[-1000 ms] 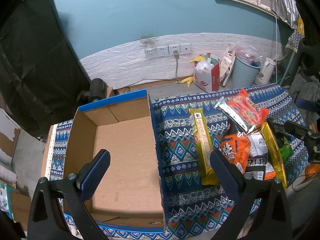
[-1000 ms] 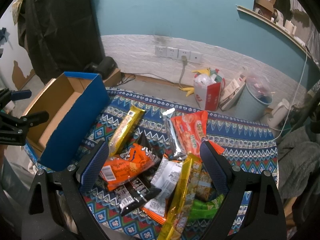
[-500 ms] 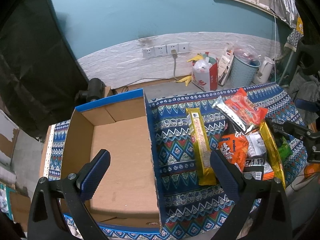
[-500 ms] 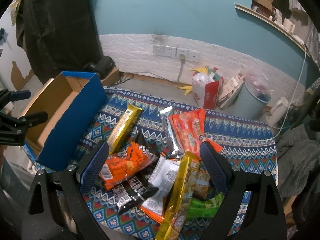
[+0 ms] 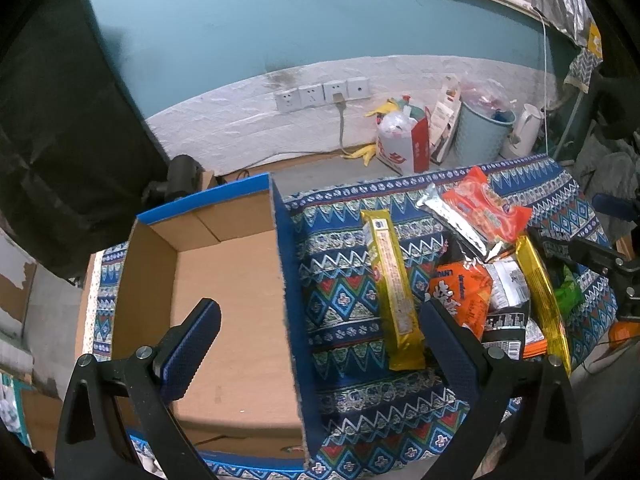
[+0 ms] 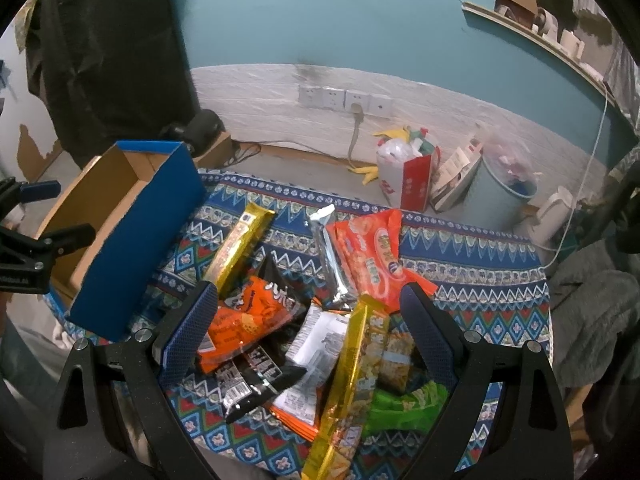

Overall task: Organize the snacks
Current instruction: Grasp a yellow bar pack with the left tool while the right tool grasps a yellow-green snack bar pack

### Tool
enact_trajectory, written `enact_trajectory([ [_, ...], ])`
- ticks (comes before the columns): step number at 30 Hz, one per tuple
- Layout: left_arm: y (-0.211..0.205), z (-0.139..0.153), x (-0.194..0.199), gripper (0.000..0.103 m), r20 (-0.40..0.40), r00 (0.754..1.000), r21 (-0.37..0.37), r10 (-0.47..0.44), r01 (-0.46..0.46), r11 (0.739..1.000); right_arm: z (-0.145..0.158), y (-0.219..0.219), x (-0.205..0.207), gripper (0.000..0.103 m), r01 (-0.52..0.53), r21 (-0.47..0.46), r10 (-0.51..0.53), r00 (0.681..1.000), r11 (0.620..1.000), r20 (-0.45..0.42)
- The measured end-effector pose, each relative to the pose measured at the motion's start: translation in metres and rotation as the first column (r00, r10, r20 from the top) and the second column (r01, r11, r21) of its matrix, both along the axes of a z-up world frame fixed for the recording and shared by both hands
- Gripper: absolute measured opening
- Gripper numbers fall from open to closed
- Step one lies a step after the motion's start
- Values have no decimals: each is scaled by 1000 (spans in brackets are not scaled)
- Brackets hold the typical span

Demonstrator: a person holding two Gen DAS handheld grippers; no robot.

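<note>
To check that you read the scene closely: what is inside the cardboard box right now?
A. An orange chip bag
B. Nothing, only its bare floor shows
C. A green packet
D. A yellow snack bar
B: the cardboard box shows only bare brown floor; the snacks lie on the patterned cloth beside it.

On the bench (image 6: 480, 272), the cardboard box (image 5: 224, 292) sits left of the snack pile (image 6: 320, 320). A long wafer pack (image 5: 394, 288) lies between them. A bin (image 6: 504, 196) and paper bag (image 6: 408, 184) stand behind on the floor.

Blue-sided brown box (image 5: 224, 280), blue zigzag-patterned cloth (image 5: 344, 300), yellow (image 5: 394, 292) and orange packets (image 6: 256, 316)
</note>
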State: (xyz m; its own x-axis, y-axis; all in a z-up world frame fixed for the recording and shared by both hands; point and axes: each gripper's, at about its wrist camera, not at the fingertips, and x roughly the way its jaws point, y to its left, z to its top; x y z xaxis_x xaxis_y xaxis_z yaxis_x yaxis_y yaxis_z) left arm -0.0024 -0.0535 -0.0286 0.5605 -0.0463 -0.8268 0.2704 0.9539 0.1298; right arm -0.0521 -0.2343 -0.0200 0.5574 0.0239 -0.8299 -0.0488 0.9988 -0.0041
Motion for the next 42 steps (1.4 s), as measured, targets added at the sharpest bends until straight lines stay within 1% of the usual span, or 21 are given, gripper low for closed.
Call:
enact_trajectory([
  [6, -16, -25, 8, 101, -93, 995, -14, -35, 34, 999, -22, -18, 1, 91, 52, -3, -53, 996, 999, -78],
  [10, -28, -40, 10, 101, -135, 989, -11, -64, 63, 998, -47, -34, -1, 90, 96, 12, -93, 983, 995, -161],
  [12, -35, -49, 11, 101, -160, 984, -8, -81, 80, 997, -60, -43, -4, 86, 118, 17, -112, 973, 993, -200],
  [14, -40, -57, 14, 101, -189, 978, -17, -88, 87, 996, -74, -51, -8, 76, 138, 22, -128, 962, 990, -242],
  [16, -44, -62, 17, 101, -211, 973, -24, -91, 88, 996, -88, -59, -11, 72, 156, 34, -141, 949, 987, -281],
  [19, -49, -68, 25, 101, -227, 970, -33, -89, 83, 996, -107, -68, -16, 70, 176, 54, -148, 931, 983, -333],
  [22, -53, -72, 30, 101, -235, 968, -33, -88, 83, 996, -116, -69, -18, 66, 182, 74, -144, 922, 981, -359],
  [25, -57, -77, 37, 101, -246, 966, -28, -84, 80, 996, -121, -64, -17, 65, 163, 59, -132, 924, 985, -358],
  [28, -59, -84, 43, 101, -259, 963, -23, -77, 73, 997, -125, -61, -15, 60, 158, 61, -126, 923, 985, -363],
  [30, -60, -89, 49, 101, -275, 959, -26, -67, 62, 998, -130, -55, -13, 59, 135, 55, -106, 925, 989, -365],
  [32, -61, -95, 57, 101, -294, 954, -36, -58, 49, 998, -136, -51, -9, 54, 110, 36, -90, 925, 993, -370],
  [33, -61, -97, 60, 101, -301, 952, -39, -54, 44, 998, -140, -51, -5, 50, 109, 43, -85, 924, 993, -373],
  [34, -62, -100, 64, 101, -307, 950, -40, -49, 38, 998, -144, -53, -3, 42, 115, 60, -84, 924, 992, -374],
  [35, -62, -102, 67, 101, -314, 948, -40, -42, 31, 999, -146, -54, -1, 39, 120, 76, -83, 923, 990, -375],
  [39, -67, -112, 80, 101, -332, 943, -41, -34, 21, 999, -142, -59, 5, 34, 138, 96, -97, 934, 986, -344],
  [40, -68, -115, 83, 101, -333, 942, -38, -33, 22, 999, -139, -61, 5, 31, 144, 103, -102, 937, 984, -333],
  [42, -72, -121, 89, 101, -336, 941, -24, -32, 25, 999, -132, -67, 8, 30, 160, 108, -120, 944, 981, -307],
])
